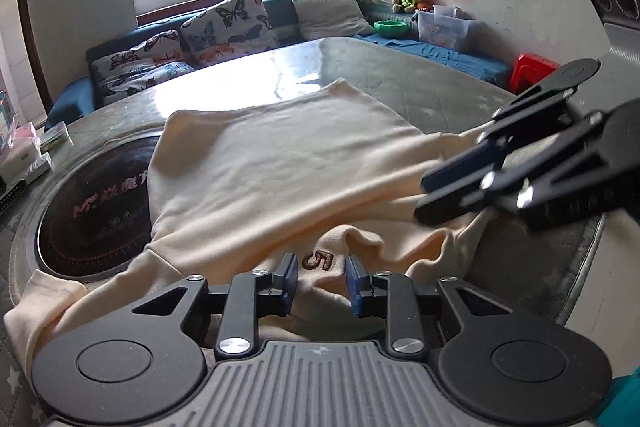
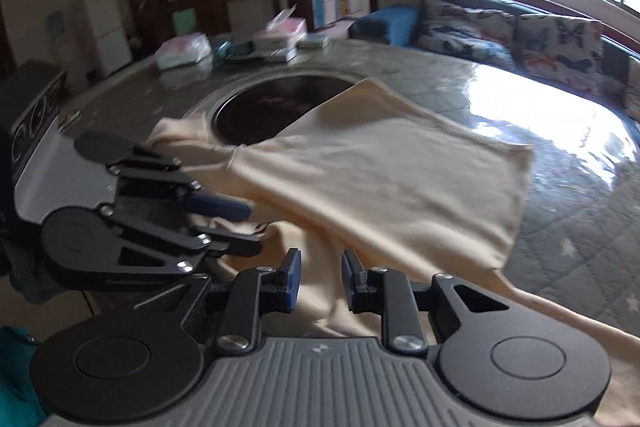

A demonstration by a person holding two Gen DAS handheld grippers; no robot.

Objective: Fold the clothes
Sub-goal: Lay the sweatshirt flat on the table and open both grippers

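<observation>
A cream sweatshirt (image 1: 288, 167) with a brown embroidered mark (image 1: 319, 259) lies on the round table, partly over the dark hotplate; it also shows in the right wrist view (image 2: 392, 179). My left gripper (image 1: 322, 281) is open just above the garment's near edge by the mark. My right gripper (image 2: 320, 281) is open over the near cloth edge. In the left wrist view the right gripper (image 1: 436, 195) comes in from the right with its jaws slightly apart over a fold. In the right wrist view the left gripper (image 2: 252, 225) comes in from the left, jaws apart.
A dark round hotplate (image 1: 92, 211) is set in the table (image 1: 400, 75), partly under the garment. Tissue boxes and a dish (image 2: 236, 49) stand at the table's far side. A blue sofa with butterfly cushions (image 1: 224, 27) and a red stool (image 1: 532, 67) lie beyond.
</observation>
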